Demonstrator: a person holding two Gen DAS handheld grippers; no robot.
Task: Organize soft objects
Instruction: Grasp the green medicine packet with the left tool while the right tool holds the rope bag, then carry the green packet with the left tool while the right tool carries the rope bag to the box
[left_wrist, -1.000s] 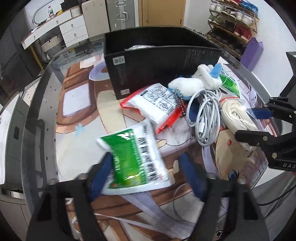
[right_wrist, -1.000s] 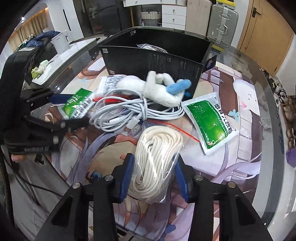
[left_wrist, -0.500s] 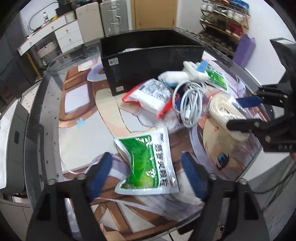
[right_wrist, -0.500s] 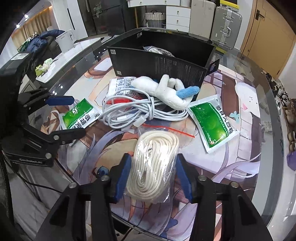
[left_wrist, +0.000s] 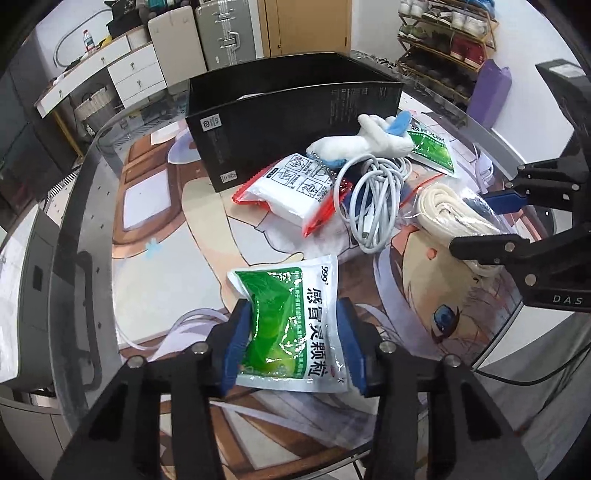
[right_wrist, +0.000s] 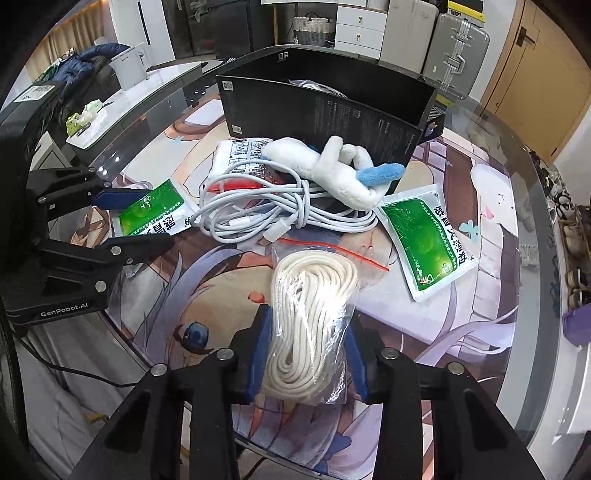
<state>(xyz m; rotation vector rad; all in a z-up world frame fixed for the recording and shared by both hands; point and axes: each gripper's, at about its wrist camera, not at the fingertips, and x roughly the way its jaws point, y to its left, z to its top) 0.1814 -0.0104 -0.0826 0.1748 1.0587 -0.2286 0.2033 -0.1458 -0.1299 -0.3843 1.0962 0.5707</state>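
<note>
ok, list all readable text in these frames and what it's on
"999" and "感冒灵颗粒": green sachet between the closing left gripper pads.
"DAS": right gripper body.
"GenRobot.AI": left gripper body, right wrist view.
Fine print on black box and white pack: too small.

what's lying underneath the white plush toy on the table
The white plush toy lies across a coiled white cable and the edge of a white packet with red seams. Its blue end overlaps a green sachet. What lies directly beneath its body is hidden.

Black box (left_wrist: 291, 122) contents mostly hidden
</note>
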